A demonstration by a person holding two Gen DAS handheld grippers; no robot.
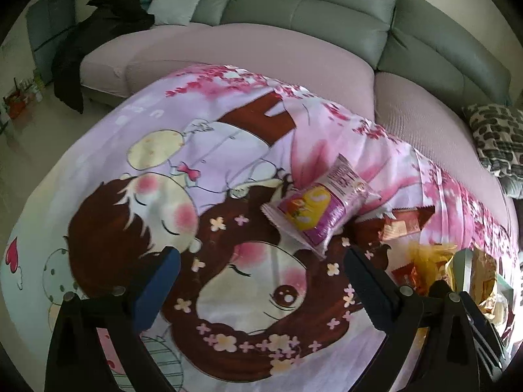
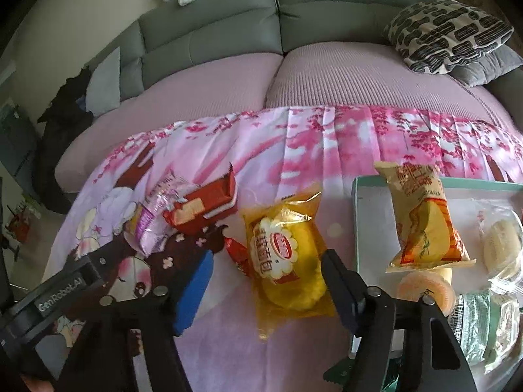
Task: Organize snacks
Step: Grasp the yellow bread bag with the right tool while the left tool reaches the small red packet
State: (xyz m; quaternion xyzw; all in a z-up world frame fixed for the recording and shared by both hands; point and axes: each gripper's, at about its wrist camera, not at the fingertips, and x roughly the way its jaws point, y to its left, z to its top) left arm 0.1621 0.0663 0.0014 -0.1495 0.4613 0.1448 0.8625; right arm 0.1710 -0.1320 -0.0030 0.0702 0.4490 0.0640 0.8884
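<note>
The right gripper (image 2: 266, 281) straddles the yellow cake packet (image 2: 287, 258) lying on the counter beside the tray (image 2: 359, 228), jaws half-closed, not visibly pressing; squeezing gently across its middle should avoid crushing. The left gripper (image 1: 261, 281) hangs open, empty. Three loose packets lie beyond; roughly five sit in the tray.

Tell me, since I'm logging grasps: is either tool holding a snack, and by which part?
Neither. The right tool straddles the yellow snack packet at its sides, pads not pressing; the left tool is open over the printed cloth.
</note>
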